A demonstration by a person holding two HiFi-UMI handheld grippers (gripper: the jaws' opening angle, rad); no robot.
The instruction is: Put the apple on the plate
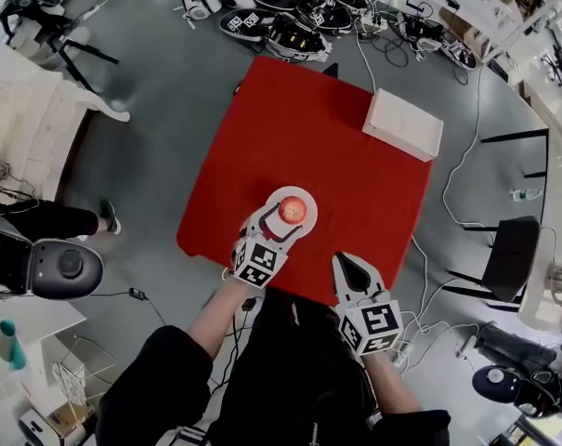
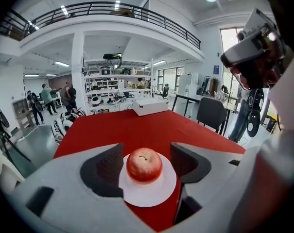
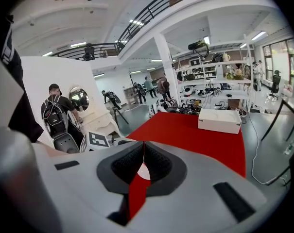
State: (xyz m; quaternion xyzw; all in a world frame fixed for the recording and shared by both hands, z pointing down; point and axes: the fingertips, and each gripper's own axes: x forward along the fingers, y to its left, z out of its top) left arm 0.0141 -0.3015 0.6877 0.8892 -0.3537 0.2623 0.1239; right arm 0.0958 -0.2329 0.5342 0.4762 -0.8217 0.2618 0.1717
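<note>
- The round red apple [image 2: 144, 165] sits upright, stem up, in the middle of the small white round plate [image 2: 151, 193]. By my judgement the task is done.
- The plate is on the red square table [image 1: 290, 128], toward its 6 o'clock edge, close to me.
- My left gripper [image 2: 146, 154] is released: its 2 jaws stand wide, 1 at the apple's 9 o'clock and 1 at its 3 o'clock, with a clear gap on both sides. I read that as letting go, so the fruit rests on its own weight.
- My right gripper [image 1: 344, 263] is clenched on nothing, at about 4 o'clock from the plate over the table's near edge; it looks parked out of the way.
- The white rectangular box [image 1: 403, 124] lies at the table's 1 o'clock, well apart.
</note>
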